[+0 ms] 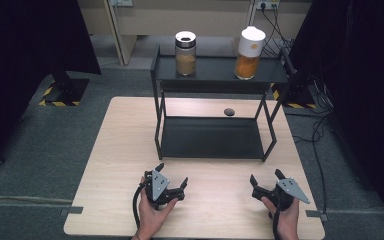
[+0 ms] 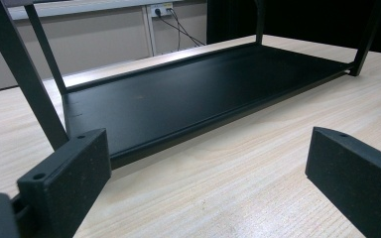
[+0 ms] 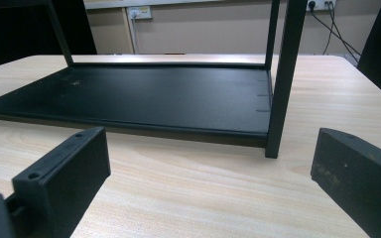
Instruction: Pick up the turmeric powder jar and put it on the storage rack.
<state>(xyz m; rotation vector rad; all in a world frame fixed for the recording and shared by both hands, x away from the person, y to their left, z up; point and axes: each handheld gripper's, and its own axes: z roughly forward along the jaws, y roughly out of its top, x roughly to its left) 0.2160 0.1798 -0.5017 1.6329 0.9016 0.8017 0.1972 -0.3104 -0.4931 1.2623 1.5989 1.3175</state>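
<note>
Left gripper (image 1: 172,181) and right gripper (image 1: 266,182), both released, rest at lower frame on the table (image 1: 120,165), near the black rack (image 1: 212,137).

Bare table (image 1: 215,210) lies between both grippers and the black rack (image 1: 212,137); its lower shelf (open-fronted) offers passage between the corner posts, under the top shelf

Black rack (image 1: 212,137), pale wood-grain table (image 1: 125,150), tan-filled jar (image 1: 185,53), orange-filled white-capped bottle (image 1: 249,52).
</note>
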